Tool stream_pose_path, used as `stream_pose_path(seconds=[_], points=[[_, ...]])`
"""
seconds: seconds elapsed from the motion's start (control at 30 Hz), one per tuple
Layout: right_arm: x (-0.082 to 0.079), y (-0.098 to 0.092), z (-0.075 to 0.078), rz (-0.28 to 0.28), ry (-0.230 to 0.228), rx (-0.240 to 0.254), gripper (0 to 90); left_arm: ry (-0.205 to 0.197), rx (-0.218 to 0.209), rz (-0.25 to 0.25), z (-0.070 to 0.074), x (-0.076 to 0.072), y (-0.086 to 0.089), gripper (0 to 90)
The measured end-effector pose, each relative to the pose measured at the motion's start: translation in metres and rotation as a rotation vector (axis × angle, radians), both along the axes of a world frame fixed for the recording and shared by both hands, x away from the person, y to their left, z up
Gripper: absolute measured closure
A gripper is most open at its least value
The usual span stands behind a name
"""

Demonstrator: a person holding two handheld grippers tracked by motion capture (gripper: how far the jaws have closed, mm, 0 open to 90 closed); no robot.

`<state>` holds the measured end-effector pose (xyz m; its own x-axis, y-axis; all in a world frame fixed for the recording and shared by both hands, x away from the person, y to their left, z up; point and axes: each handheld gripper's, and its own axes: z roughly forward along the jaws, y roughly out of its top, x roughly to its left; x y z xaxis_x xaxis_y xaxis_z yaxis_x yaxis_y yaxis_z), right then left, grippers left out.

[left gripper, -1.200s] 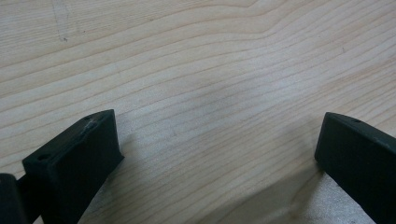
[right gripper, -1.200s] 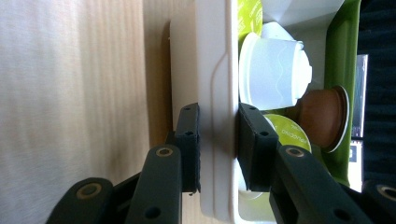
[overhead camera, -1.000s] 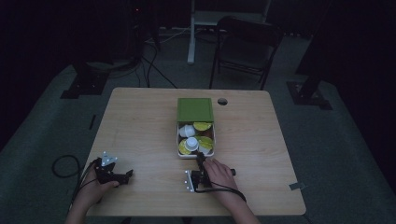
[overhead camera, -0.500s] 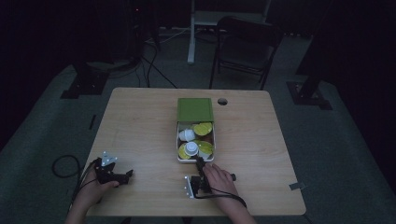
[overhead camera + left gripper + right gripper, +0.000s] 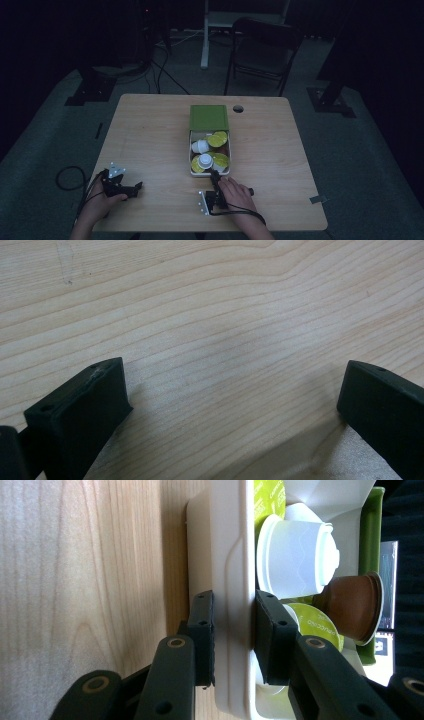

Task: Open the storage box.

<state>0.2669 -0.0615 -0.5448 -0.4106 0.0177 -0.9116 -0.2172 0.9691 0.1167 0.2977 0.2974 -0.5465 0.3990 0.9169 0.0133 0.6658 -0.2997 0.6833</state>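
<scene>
A white tray [image 5: 192,159] of coffee capsules lies mid-table, its far end meeting a green lid [image 5: 209,117]. My right gripper [image 5: 214,175] is shut on the tray's near wall [image 5: 225,555], one jaw outside and one inside. In the right gripper view [image 5: 234,600], a white capsule [image 5: 295,560], a brown capsule [image 5: 355,607] and a lime-topped capsule [image 5: 312,622] sit just past the inner jaw. My left gripper [image 5: 137,187] rests open at the table's near left, with only bare wood [image 5: 225,300] between its jaws [image 5: 235,375].
A round cable hole [image 5: 238,108] lies right of the green lid. A folding chair [image 5: 260,50] stands beyond the table's far edge. Cables trail from both grippers over the near edge.
The right hand has drawn back slightly toward the near edge with the tray wall in its jaws, and a little more of the tray shows below the lid. The left hand has stayed put.
</scene>
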Motion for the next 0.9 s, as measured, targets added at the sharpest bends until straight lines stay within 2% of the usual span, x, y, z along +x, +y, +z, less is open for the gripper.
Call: stream_pose_path(seconds=[0.13,0.23,0.53,0.77,0.9], points=[[-0.001,-0.001,0.004,-0.009,0.035,0.02,67.4,0.0,-0.001,0.0,0.0,0.0,0.0,0.3],[-0.002,-0.002,0.012,-0.02,0.086,0.08,60.9,0.0,0.0,0.0,0.0,0.0,0.0,0.3],[-0.003,-0.006,0.027,-0.013,0.154,0.231,55.8,0.0,0.0,0.0,0.0,0.0,0.0,0.3],[0.001,-0.011,0.037,-0.044,0.15,0.35,51.1,0.0,0.0,0.0,0.0,0.0,0.0,0.3],[0.005,-0.015,0.043,-0.066,0.184,0.445,47.3,0.0,-0.001,0.001,0.0,0.0,0.0,0.3]])
